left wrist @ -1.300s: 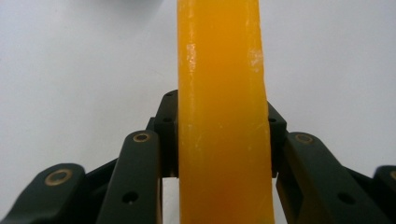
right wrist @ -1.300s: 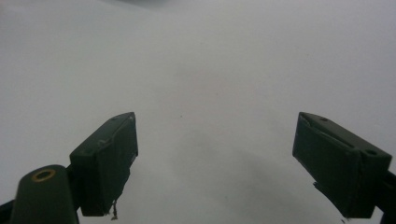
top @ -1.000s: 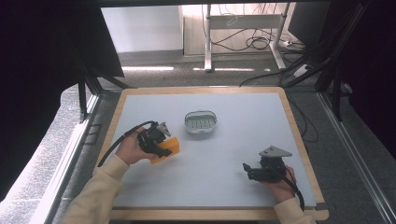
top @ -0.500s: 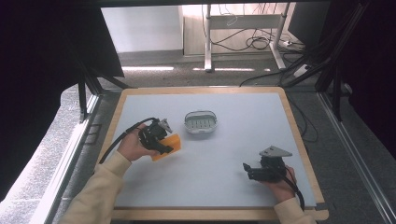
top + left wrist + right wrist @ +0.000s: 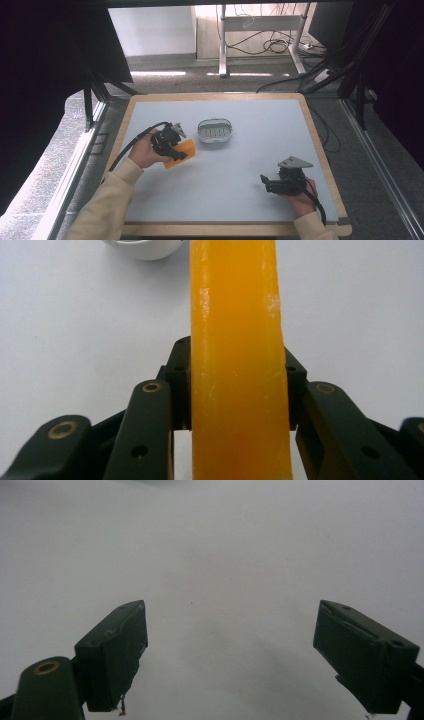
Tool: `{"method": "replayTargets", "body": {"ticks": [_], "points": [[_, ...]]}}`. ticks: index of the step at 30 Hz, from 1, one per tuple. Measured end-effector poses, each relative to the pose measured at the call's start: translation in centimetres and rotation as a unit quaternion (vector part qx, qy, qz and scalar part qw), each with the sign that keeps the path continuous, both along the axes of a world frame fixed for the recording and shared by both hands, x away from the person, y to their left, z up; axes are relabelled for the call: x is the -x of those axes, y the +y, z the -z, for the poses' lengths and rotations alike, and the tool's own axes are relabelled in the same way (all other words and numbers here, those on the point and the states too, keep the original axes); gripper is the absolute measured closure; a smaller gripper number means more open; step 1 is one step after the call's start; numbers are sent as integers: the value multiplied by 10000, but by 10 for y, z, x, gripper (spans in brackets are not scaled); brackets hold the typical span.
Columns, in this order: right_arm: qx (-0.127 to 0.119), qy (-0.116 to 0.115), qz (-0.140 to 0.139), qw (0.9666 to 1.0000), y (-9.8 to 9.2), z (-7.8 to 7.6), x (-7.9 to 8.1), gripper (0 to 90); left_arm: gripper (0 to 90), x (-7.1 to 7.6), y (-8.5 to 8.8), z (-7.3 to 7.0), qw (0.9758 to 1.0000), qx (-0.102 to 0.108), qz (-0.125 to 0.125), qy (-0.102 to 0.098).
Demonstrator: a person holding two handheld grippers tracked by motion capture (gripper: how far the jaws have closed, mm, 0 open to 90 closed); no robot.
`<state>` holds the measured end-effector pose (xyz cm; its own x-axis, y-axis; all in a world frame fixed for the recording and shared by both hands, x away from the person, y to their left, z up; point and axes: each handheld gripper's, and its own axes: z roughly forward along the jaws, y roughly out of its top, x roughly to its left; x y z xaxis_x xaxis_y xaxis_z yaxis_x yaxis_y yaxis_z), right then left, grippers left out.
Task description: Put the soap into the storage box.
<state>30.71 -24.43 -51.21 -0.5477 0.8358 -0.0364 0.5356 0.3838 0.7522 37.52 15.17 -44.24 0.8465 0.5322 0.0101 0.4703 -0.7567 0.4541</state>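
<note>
The left claw (image 5: 181, 150) is clamped on an orange bar of soap (image 5: 181, 153), a flat, rounded block with a waxy, slightly translucent look. In the left gripper view the soap (image 5: 237, 365) rises as a smooth, thick slab between the two black jaws, its narrow edge facing the camera, with faint pale scuffs along its surface; the matte black pads press against both of its broad faces. In the high view the bar sits just above the worktop (image 5: 240, 175), tilted, on the left half of the surface, near but apart from a soap dish (image 5: 215, 131). That dish is an oval of pale, glossy plastic with a slotted floor and a raised rim; its curved white wall shows at the top of the left gripper view (image 5: 142, 247).

The right claw (image 5: 263, 179) rests low over the worktop's right front part, well apart from the soap, with the grey three-cornered plate on top. In the right gripper view its jaws stand wide apart with nothing between them (image 5: 227, 650), two blocky, dull black pads with worn edges above the plain surface.

The worktop is a flat, matte light-grey sheet framed by a pale wooden border (image 5: 310, 130)
</note>
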Motion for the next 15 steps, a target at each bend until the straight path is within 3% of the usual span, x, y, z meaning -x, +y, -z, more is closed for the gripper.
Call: {"method": "replayTargets", "body": {"ticks": [15], "points": [[21,33,18,10000,0,1,-1,148,622,-9,-4,-8,10000,16,-31,-67]]}}
